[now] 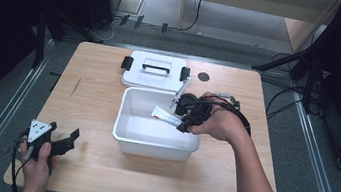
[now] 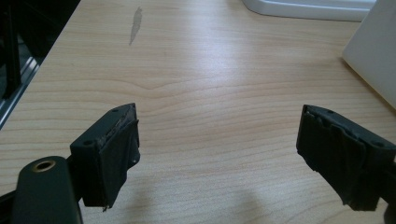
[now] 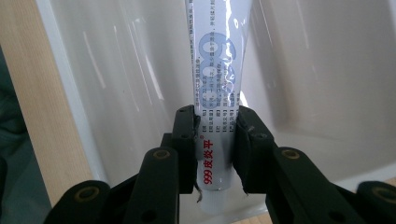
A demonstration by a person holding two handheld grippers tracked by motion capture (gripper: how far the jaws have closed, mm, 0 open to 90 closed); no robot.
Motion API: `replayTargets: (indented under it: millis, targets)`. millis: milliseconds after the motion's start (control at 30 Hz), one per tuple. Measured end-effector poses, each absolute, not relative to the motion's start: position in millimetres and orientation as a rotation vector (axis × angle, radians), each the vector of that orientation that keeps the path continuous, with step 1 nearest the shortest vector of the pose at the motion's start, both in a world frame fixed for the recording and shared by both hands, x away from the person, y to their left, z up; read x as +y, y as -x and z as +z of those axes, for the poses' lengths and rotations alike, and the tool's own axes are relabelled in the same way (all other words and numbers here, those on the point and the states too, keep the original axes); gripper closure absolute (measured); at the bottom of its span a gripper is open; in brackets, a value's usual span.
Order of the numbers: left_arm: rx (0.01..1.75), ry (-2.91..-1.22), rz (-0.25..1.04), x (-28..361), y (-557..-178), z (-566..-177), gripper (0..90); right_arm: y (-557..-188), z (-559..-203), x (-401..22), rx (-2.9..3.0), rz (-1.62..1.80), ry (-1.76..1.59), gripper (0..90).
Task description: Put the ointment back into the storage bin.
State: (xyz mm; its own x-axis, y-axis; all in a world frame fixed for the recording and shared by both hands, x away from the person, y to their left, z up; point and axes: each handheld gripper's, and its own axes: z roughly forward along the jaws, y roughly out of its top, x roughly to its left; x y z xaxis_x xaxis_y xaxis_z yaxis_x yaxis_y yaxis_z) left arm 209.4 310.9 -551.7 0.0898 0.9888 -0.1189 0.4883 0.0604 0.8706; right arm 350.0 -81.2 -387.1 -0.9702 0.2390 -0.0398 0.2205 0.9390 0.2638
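The wooden table (image 1: 95,115) stands on grey floor between dark stands. The white bin (image 1: 154,144) sits open at its middle, its lid (image 1: 153,76) parked behind, so things can go in. The right gripper (image 3: 217,140) pinches a tube (image 3: 215,56) over the bin's inside. The left gripper (image 2: 217,154) rests wide apart, empty, near the table's front corner.

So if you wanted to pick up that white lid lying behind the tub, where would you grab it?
Probably by the raised handle at the middle of the lid. The lid lies flat on the table, offering little edge, while the handle stands up as a bar. Come from above, one finger on each long side of the bar, clear of the black latches.
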Motion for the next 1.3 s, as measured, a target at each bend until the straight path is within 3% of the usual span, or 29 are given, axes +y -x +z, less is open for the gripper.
replayTargets:
  millis: [1300]
  targets:
    - [1.517, -1.546, 0.760, 311, -209, -552, 13.9, -357, -441, -57, 3.153, 0.089, -0.410, 73.0]
